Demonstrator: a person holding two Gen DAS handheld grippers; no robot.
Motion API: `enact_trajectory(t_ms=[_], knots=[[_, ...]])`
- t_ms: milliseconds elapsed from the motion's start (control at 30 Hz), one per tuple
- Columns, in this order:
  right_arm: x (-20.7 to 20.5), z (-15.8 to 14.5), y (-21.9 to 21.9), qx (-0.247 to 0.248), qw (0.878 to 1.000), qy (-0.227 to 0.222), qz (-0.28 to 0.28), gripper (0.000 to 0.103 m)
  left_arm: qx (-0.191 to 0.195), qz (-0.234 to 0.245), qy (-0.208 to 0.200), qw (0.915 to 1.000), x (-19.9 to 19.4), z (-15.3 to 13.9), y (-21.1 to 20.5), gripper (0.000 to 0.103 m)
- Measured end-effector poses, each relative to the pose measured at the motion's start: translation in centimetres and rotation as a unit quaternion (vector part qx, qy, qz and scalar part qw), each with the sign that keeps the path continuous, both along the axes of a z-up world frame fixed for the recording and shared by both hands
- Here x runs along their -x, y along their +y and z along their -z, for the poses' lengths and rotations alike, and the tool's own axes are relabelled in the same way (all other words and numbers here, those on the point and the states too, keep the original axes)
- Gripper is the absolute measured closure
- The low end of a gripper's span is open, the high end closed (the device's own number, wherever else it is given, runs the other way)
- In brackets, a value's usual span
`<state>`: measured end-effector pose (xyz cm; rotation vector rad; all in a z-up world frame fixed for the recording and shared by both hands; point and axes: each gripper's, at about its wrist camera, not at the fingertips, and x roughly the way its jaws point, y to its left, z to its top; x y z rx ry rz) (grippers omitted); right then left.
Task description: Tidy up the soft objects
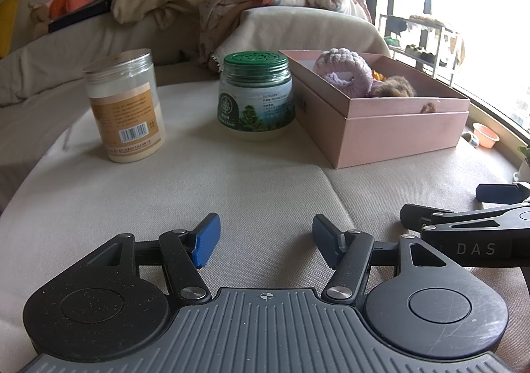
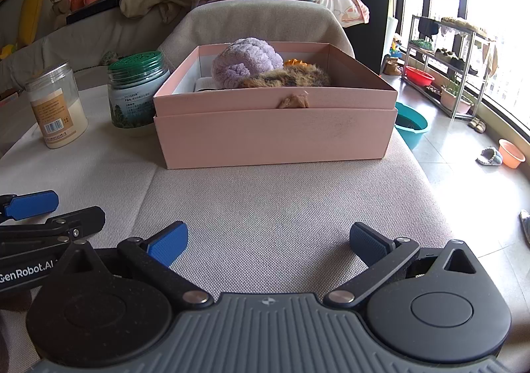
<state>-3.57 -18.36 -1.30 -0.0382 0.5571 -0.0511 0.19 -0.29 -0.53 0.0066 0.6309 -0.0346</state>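
**Beige cushion, soft things boxed**

Beige cushion [image 2: 281,200] carries the pink box [image 2: 275,131] straight beyond the right gripper [image 2: 268,242], its jaws spread and empty; purple knit [image 2: 246,63] and brown plush [image 2: 291,78] sit inside, seemingly sorted. Left gripper [image 1: 265,239], also spread and empty, faces two jars [image 1: 255,94] instead. Only the right view shows floor basins [image 2: 410,124]

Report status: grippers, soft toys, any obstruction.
Left gripper and right gripper open, empty. Purple plush and brown furry toy in pink box. Nothing blocking.
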Motion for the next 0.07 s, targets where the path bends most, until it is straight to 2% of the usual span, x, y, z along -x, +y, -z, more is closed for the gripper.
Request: enact_trajectory(t_ms=[67], knots=[[0.01, 0.01, -0.04, 0.000, 1.000, 0.000, 0.000, 0.000, 0.000, 0.004, 0.000, 1.0000, 0.12, -0.04, -0.02, 0.036]])
